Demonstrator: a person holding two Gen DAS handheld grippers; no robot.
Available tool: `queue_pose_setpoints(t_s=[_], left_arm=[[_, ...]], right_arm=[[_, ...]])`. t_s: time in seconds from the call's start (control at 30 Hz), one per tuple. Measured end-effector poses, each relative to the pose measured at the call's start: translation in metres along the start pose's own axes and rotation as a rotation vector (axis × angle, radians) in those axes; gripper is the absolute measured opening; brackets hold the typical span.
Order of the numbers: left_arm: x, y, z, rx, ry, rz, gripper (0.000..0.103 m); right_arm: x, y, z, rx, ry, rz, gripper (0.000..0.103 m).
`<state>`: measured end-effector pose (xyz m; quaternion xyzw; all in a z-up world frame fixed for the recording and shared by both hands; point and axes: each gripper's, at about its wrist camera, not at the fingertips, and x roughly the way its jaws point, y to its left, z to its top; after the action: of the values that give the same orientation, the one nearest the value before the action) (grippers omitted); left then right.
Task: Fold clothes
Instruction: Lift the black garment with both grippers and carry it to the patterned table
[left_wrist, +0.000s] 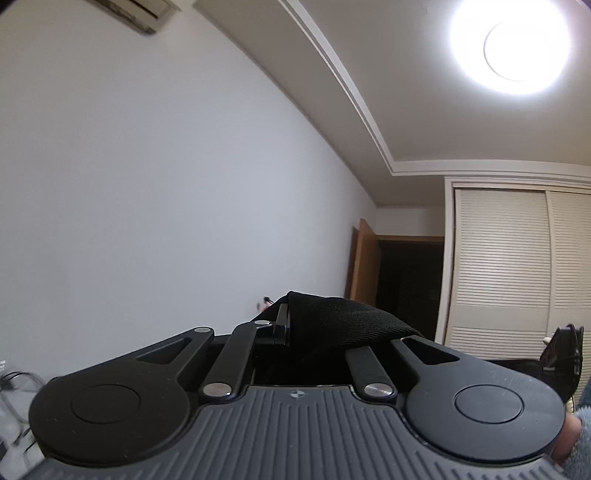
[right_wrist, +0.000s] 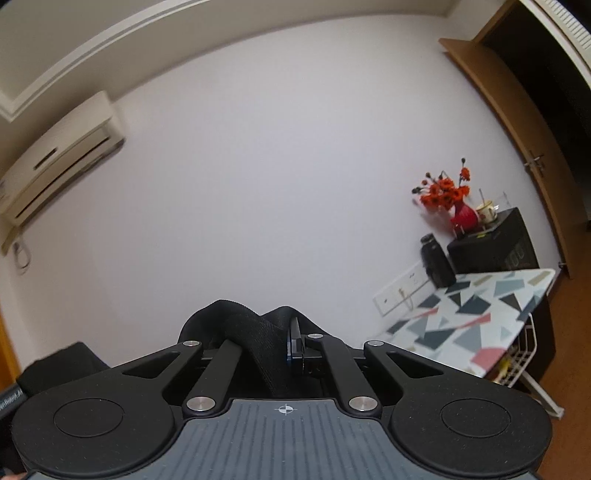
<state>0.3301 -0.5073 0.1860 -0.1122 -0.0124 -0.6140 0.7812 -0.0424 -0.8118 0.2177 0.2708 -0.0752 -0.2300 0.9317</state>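
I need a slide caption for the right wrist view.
Right hand-held gripper shut on black cloth, ironing board beside it.

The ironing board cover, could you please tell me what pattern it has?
The ironing board cover is white with grey, dark blue and pink geometric shapes, seen best in the right wrist view.

Black garment (left_wrist: 343, 321), raised off any surface.
Ribbed knit fabric; bunched folds visible in both wrist views (right_wrist: 255, 332), draping toward 6 o'clock.
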Motion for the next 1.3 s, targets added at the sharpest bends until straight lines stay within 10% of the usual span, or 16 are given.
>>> queue_pose_setpoints(t_s=[0.33, 0.93, 1.3], left_arm=[[0.109, 0.06, -0.044, -0.096, 0.052, -0.052, 0.005], [0.292, -0.048, -0.041, -0.061, 0.052, 0.07, 0.005], [0.381, 0.01, -0.042, -0.049, 0.016, 0.027, 0.005]], right_arm=[[0.09, -0.076, 0.028, 0.009, -0.041, -0.116, 0.003], [0.14, -0.232, 0.143, 0.004, -0.068, 0.002, 0.003], [0.259, -0.267, 0.188, -0.056, -0.124, -0.036, 0.003]])
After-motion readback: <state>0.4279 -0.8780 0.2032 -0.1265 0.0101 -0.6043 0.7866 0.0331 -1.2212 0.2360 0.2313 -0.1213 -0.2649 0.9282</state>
